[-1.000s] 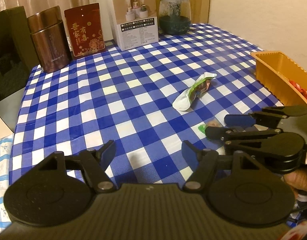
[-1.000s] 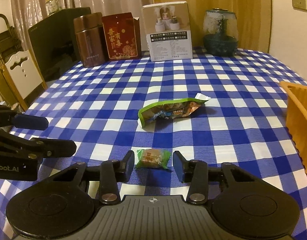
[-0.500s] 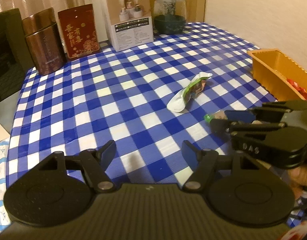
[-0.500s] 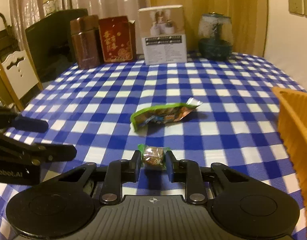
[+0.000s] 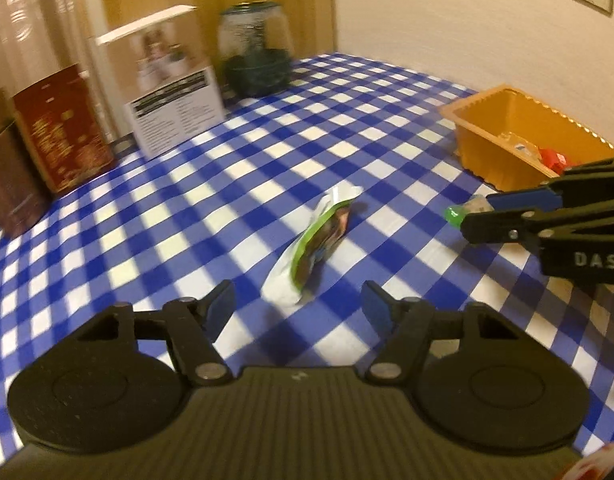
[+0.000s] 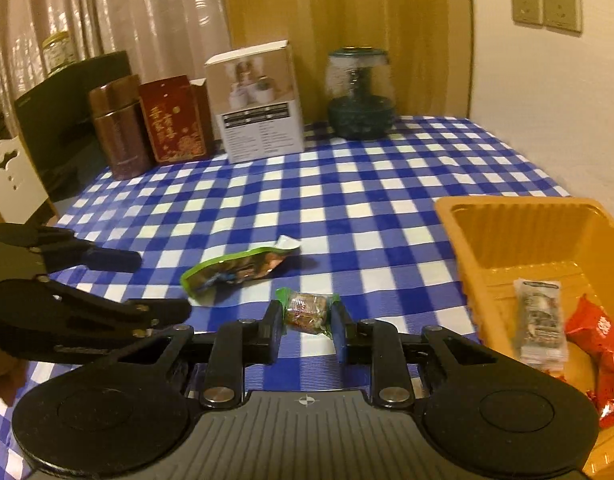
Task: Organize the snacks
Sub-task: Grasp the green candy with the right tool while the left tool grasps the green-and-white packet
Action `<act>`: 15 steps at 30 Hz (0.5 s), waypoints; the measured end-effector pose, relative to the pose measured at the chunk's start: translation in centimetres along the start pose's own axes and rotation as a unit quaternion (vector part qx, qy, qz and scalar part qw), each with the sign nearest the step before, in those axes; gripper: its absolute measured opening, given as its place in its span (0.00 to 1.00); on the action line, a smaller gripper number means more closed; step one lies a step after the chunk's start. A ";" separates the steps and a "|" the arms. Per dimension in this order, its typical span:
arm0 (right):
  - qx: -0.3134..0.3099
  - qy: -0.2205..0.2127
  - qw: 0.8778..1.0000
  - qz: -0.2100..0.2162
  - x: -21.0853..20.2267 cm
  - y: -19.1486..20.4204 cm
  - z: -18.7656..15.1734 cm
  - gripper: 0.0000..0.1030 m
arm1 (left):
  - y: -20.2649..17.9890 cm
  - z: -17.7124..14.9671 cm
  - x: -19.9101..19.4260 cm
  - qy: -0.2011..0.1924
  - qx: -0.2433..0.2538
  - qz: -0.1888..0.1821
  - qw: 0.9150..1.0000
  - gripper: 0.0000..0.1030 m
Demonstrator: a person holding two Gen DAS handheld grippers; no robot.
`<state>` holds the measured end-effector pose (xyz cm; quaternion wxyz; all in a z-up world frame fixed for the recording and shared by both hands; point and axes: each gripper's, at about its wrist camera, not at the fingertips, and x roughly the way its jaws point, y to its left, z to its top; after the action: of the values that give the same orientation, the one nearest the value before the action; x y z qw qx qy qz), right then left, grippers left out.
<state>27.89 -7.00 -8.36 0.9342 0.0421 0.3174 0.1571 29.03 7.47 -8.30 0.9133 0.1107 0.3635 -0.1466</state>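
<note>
A green-edged snack pouch (image 5: pixel 319 236) (image 6: pixel 235 270) lies flat on the blue checked tablecloth. My left gripper (image 5: pixel 297 306) (image 6: pixel 163 286) is right behind it. Its jaws are closing, and the pouch's near end sits between the fingertips with neither pad touching it. My right gripper (image 6: pixel 307 320) (image 5: pixel 471 214) is shut on a small green-wrapped snack (image 6: pixel 307 314) (image 5: pixel 453 214) and holds it above the cloth, left of the orange tray (image 6: pixel 507 236) (image 5: pixel 483 156). In the tray lie a clear-wrapped bar (image 6: pixel 539 320) and a red packet (image 6: pixel 599 344).
Along the table's back edge stand a brown tin (image 6: pixel 119 132), a red box (image 6: pixel 173 120), a white carton (image 6: pixel 259 104) and a glass jar (image 6: pixel 361 96). A wall runs along the right side. A white chair back (image 6: pixel 11 176) stands off the table's left edge.
My right gripper shut on the small green-wrapped snack and lifted it off the cloth toward the tray. My left gripper moved over to the pouch, which now lies between its fingertips.
</note>
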 end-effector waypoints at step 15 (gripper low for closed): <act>0.028 0.007 1.000 0.001 0.2 -1.6 0.2 0.25 | 0.6 4.9 5.5 0.022 0.029 -0.046 0.998 0.52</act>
<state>28.62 -8.48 -8.63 0.9304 0.0679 0.3281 0.1490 36.15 5.50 -8.65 0.8938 0.1231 0.3839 -0.1962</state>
